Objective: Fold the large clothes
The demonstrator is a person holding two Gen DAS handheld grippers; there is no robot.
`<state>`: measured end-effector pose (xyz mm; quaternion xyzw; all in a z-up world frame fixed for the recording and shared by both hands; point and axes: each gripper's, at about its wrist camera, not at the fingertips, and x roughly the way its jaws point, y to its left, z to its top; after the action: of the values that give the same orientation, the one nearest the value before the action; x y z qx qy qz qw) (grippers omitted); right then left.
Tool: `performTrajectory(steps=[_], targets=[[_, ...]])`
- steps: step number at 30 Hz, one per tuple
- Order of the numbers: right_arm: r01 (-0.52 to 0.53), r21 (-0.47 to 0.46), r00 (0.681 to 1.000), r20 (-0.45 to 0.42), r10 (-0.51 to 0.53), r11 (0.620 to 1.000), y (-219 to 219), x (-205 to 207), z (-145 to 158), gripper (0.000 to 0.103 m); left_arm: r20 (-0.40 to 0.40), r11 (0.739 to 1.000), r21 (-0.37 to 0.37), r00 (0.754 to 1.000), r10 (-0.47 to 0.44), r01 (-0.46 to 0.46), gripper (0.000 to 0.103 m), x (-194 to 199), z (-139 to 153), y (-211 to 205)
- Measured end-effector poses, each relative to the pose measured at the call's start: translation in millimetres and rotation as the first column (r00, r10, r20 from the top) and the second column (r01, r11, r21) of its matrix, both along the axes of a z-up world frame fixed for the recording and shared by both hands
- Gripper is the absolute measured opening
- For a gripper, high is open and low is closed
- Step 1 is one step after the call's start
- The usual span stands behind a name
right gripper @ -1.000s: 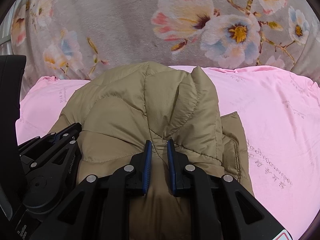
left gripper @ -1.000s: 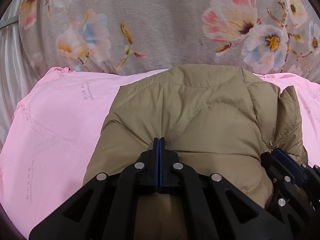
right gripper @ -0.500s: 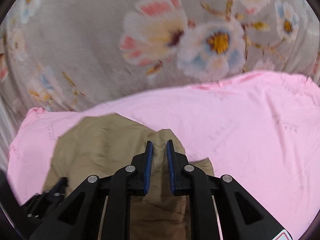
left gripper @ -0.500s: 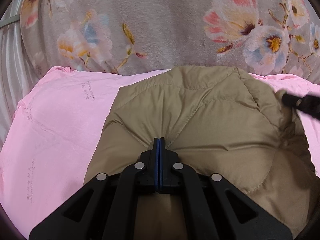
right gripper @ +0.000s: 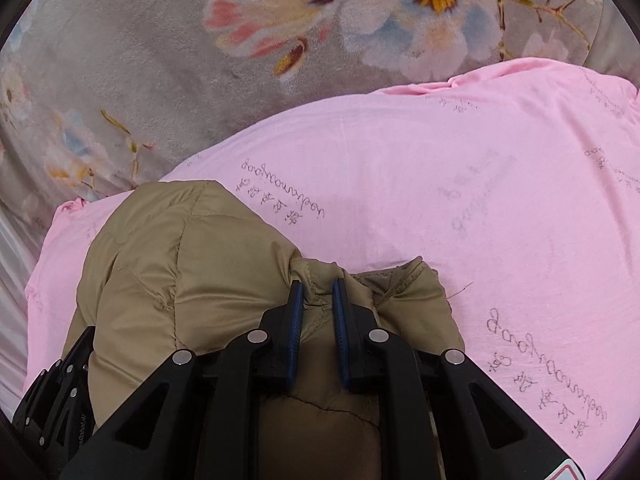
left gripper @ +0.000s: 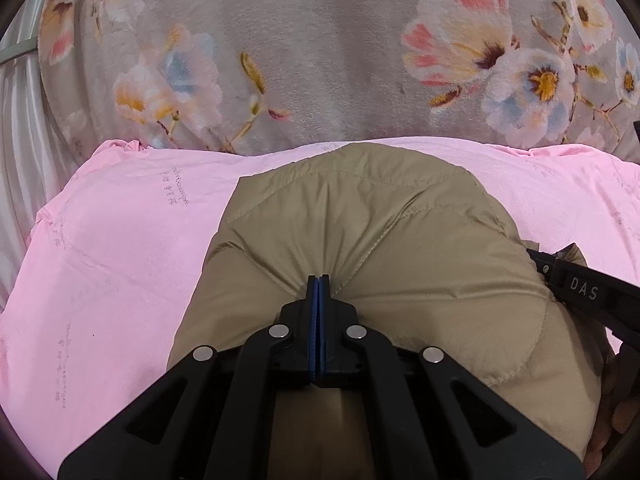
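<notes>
Tan puffer jacket pinched by both claws on a pink sheet

A floral grey blanket (left gripper: 320,52) is seen filling the far side, with the pink sheet (left gripper: 112,264) spread in front of it; lots of bare pink is left open to the right of the jacket in the right wrist view, and a fair strip on the left in the left wrist view. The quilted tan jacket (left gripper: 380,248) is bunched in the middle of the sheet, its far edge just short of the blanket. Both claws are angled downward onto it. The left claw (left gripper: 318,280) is fully closed, with the fabric puckered at its tip. The right claw (right gripper: 314,292) is clamped on a thick fold at the jacket's right edge, a narrow gap kept between the pads.
</notes>
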<state>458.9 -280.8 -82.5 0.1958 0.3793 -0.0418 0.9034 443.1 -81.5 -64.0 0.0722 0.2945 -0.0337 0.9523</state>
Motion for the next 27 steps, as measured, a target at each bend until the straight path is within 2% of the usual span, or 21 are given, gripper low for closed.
performTrajectory(steps=[9, 11, 13, 16, 18, 19, 24, 27], targets=[[-0.009, 0.018, 1.0, -0.01, 0.009, 1.0, -3, 3, 0, 0.012, -0.004, 1.0, -0.005, 1.0, -0.004, 0.004, 0.0, 1, 0, 1], [-0.006, -0.021, 1.0, 0.0, 0.006, 1.0, -3, -7, 11, 0.012, -0.026, 1.0, -0.017, 0.999, -0.022, 0.022, 0.0, 1, 3, 5], [-0.019, -0.074, 0.999, 0.039, 0.022, 0.997, 2, -33, 32, 0.013, -0.049, 0.999, 0.01, 0.998, -0.038, 0.039, 0.0, -3, 9, 9], [-0.091, -0.139, 0.993, 0.06, 0.1, 0.986, 15, -69, 46, 0.014, -0.067, 0.998, -0.034, 0.997, -0.049, 0.047, 0.007, -18, 25, 30], [-0.118, -0.152, 0.992, 0.034, 0.124, 0.981, 21, -80, 35, 0.014, -0.087, 0.997, -0.08, 0.996, -0.024, 0.017, 0.017, -21, 27, 42], [-0.118, -0.155, 0.992, 0.033, 0.124, 0.981, 22, -83, 28, 0.014, -0.089, 0.996, -0.088, 0.996, -0.021, 0.013, 0.017, -20, 24, 43], [-0.097, -0.199, 0.992, 0.065, 0.112, 0.975, 29, -87, 11, 0.016, 0.03, 0.999, 0.032, 0.999, 0.016, -0.017, 0.017, -29, 5, 25], [-0.104, -0.179, 0.992, 0.054, 0.116, 0.978, 27, -84, 9, 0.017, 0.034, 1.0, 0.006, 0.999, 0.015, -0.015, 0.017, -27, 2, 28]])
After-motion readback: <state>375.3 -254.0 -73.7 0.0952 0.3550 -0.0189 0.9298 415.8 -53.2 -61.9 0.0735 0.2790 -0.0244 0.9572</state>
